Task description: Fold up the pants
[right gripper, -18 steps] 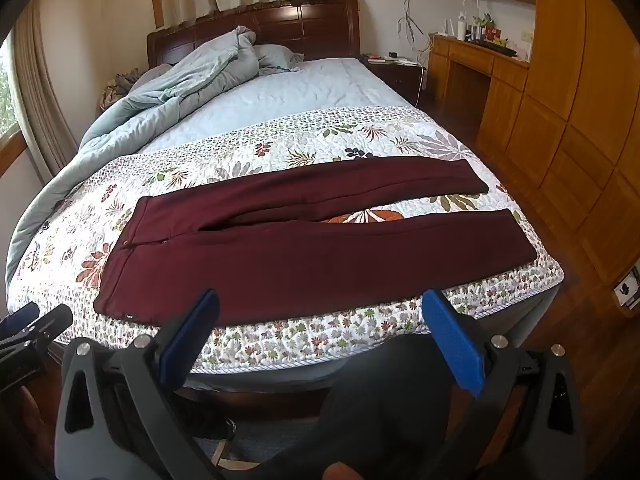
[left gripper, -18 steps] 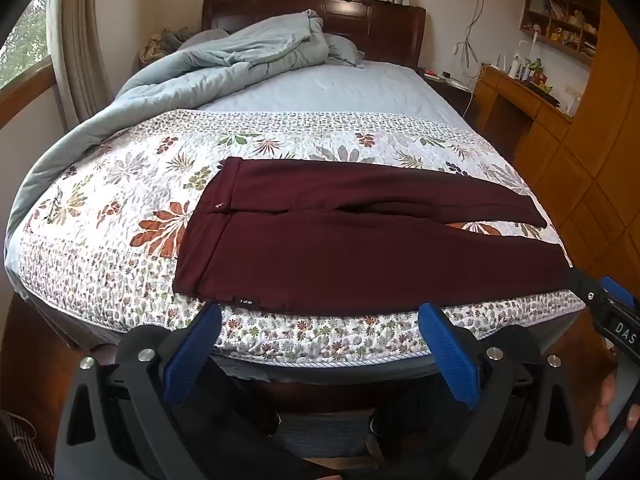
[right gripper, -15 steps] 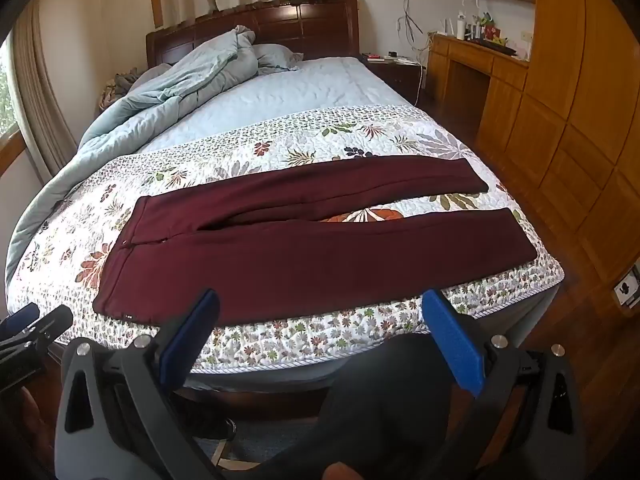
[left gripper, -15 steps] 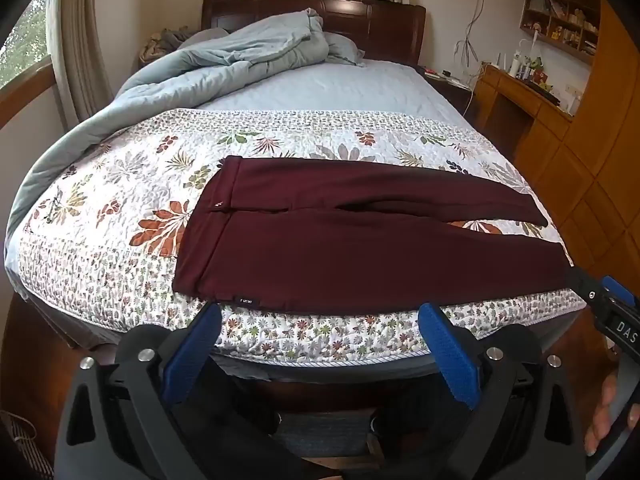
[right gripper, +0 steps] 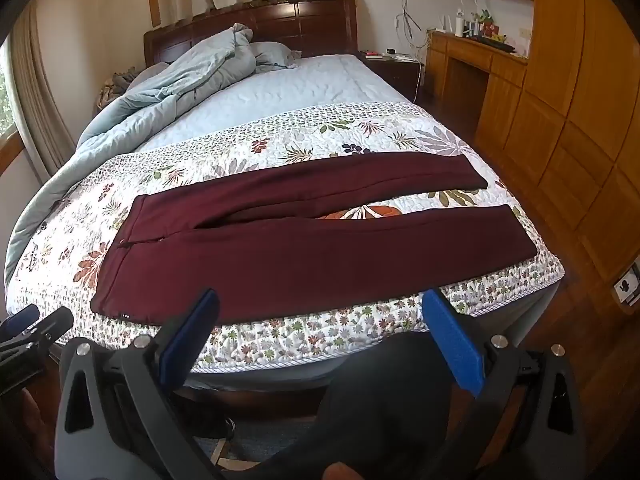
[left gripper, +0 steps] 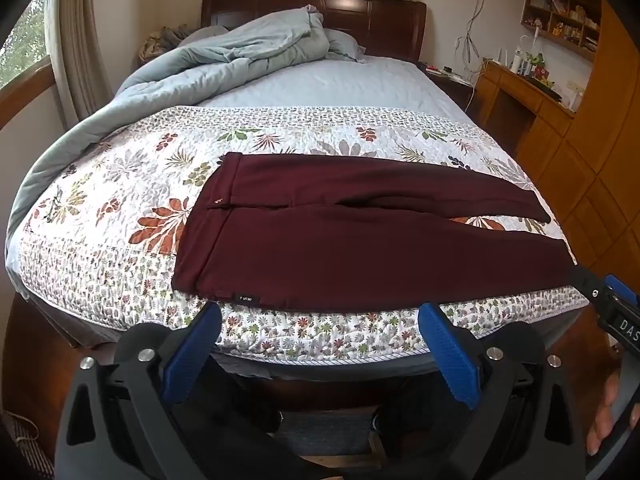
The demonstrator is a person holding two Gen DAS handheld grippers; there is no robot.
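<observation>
Dark red pants lie flat across the foot of the bed on a floral quilt, waistband to the left, both legs stretched to the right with a narrow gap between them. The same pants fill the middle of the right wrist view. My left gripper hovers wide open in front of the bed's near edge, below the waist end, with nothing between its blue pads. My right gripper is also wide open and empty, in front of the near leg. Neither touches the cloth.
A light blue duvet is bunched at the headboard end and down the left side. Wooden wardrobes and a desk line the right wall, with wooden floor between them and the bed. A window is at left.
</observation>
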